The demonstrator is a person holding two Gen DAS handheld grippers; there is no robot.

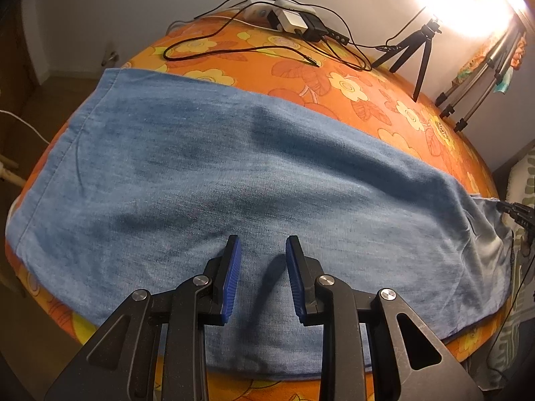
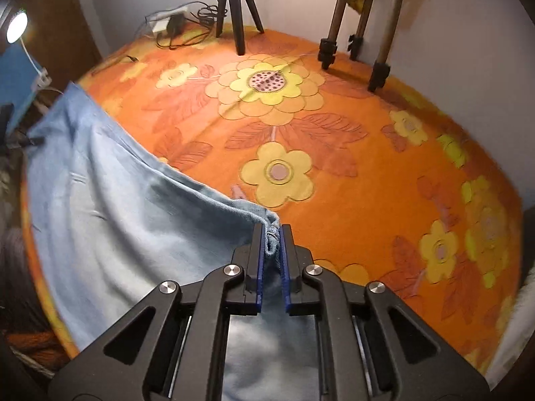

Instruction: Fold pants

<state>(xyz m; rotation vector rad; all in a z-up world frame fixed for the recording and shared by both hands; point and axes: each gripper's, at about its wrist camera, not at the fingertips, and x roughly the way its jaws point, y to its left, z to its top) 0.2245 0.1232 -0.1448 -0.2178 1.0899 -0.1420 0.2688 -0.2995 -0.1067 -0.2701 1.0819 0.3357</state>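
1. Lying flat across the orange flowered cloth (image 2: pixel 334 153), the pants (image 1: pixel 234 173) reach from its near edge toward the middle.
2. At the pants' end the right gripper (image 2: pixel 271 237) is clamped on a bunched corner of denim; this looks like the grasp before a fold.
3. Over the pants' near edge the left gripper (image 1: pixel 262 260) tilts steeply down, jaws apart with nothing pinched.
4. Next, it likely must pinch that edge so both lift together.

I see light blue denim pants (image 1: pixel 234 167) on an orange cloth (image 2: pixel 351 167) patterned with yellow flowers and rust leaves. My tongs are black with blue pads (image 1: pixel 234 277). Black tripod (image 1: pixel 414 50), white adapters (image 1: pixel 291 21).
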